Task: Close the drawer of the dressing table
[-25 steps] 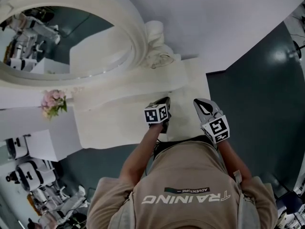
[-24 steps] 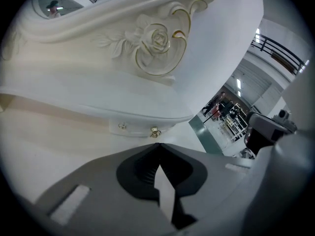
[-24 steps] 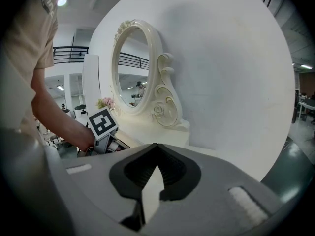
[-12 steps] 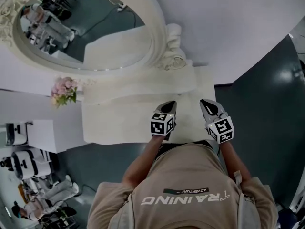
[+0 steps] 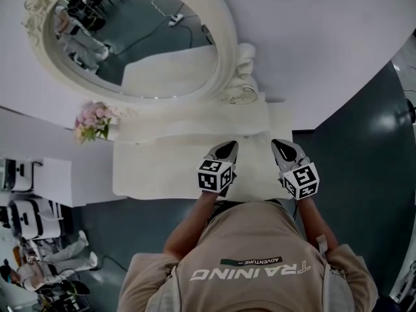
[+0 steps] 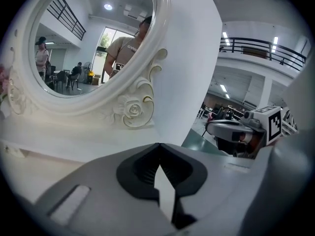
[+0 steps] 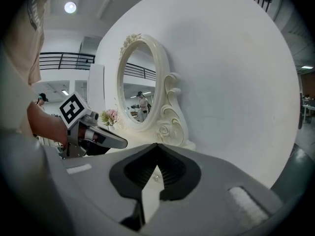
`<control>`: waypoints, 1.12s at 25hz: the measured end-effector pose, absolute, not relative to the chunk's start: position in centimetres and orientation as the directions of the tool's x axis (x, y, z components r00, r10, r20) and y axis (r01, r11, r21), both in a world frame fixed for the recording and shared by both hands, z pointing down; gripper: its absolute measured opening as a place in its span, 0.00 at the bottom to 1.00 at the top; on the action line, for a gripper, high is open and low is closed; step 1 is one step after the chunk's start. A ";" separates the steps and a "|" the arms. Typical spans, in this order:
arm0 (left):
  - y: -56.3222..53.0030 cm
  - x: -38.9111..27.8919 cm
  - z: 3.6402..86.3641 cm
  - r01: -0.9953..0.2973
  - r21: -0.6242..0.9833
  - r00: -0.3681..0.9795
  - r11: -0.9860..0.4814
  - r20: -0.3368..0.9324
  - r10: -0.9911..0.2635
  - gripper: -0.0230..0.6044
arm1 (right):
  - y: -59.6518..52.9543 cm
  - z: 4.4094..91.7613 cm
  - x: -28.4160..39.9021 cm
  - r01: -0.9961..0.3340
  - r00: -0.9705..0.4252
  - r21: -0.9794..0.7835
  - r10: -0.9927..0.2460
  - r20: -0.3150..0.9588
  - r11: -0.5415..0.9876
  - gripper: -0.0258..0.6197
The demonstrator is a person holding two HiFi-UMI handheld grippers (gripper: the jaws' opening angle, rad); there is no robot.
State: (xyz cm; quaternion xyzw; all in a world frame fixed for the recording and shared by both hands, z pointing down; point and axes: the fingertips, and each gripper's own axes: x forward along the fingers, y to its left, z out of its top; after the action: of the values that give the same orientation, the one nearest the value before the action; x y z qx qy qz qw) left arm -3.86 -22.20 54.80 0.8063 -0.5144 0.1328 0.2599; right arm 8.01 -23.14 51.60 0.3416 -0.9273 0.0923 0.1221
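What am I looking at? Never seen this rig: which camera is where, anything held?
No robot: a person holds a two-jaw gripper in each hand. The head view comes from a camera on the person's head, looking down at the left gripper and right gripper over a white dressing table. The other two views come from a camera on each gripper, looking along its grey jaws. The marker cube is part of the gripper. On the table: an oval mirror and pink flowers. Both pairs of jaws are shut, with nothing between them. No drawer shows in any view.

2 grippers (image 5: 231,145) (image 5: 279,143); 1 mirror (image 5: 136,44); 1 tbl (image 5: 162,168)
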 end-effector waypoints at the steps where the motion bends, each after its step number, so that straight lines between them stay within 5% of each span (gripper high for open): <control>1: -22.3 -4.0 54.3 -0.899 0.282 0.435 -0.336 0.471 -0.768 0.07 | -23.3 51.2 8.0 -0.657 -0.737 -0.085 -0.614 0.283 0.749 0.04; 28: -25.4 -6.8 42.7 -0.926 0.082 0.378 -0.369 0.255 -0.890 0.07 | -25.6 39.4 8.2 -0.671 -0.735 0.044 -0.672 0.094 0.740 0.04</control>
State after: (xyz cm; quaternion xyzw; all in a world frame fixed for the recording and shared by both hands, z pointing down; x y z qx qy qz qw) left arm -6.81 -25.41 42.72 0.8232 -0.5514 0.0839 0.1061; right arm 8.16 -25.57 39.41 0.3606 -0.9313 -0.0035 0.0519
